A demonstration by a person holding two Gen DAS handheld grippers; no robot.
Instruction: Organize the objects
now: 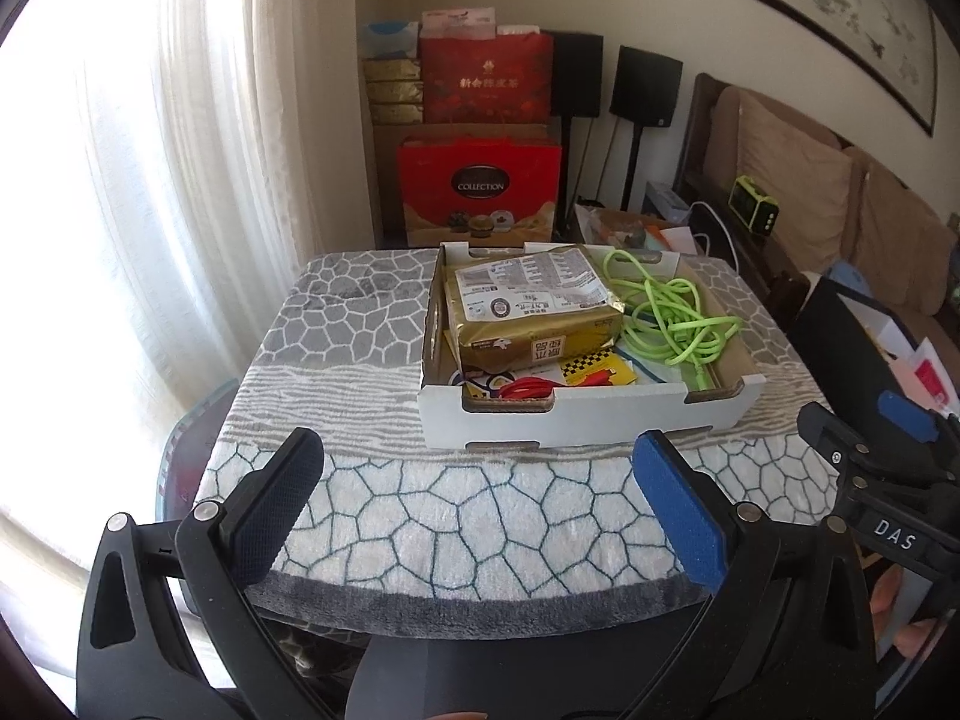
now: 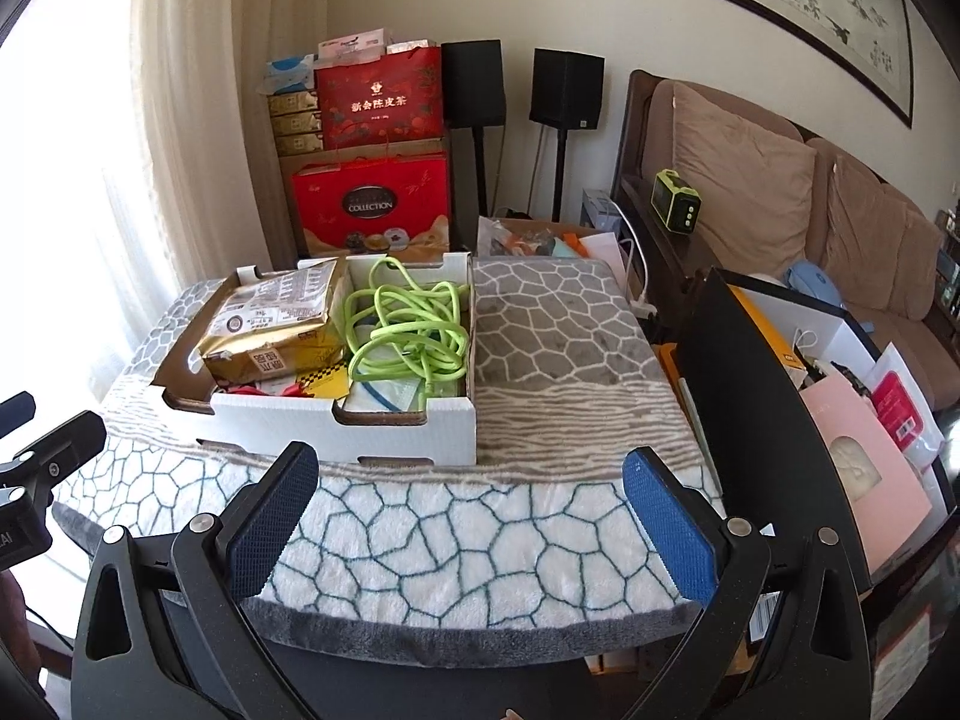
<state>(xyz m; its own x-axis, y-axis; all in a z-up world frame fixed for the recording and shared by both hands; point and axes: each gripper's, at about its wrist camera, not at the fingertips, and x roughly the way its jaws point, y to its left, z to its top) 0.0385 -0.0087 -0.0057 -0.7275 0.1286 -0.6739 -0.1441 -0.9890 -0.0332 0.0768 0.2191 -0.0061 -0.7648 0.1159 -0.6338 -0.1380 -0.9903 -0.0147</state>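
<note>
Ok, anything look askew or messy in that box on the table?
Yes. The green cable lies in a loose tangle, and the gold packet sits tilted on top of the smaller items. The box itself looks undamaged, and nothing has spilled onto the table.

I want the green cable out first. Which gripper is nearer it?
Right, slightly. The green cable lies ahead of the right gripper; from the left gripper it sits ahead and rightward.

Gold packet (image 1: pixel 528 312) covers most of the flat items beneath it in the cardboard tray (image 1: pixel 576 414); their print is illegible. Framed painting (image 2: pixel 780 6) is cropped by the upper edge. Window detail is overexposed.
</note>
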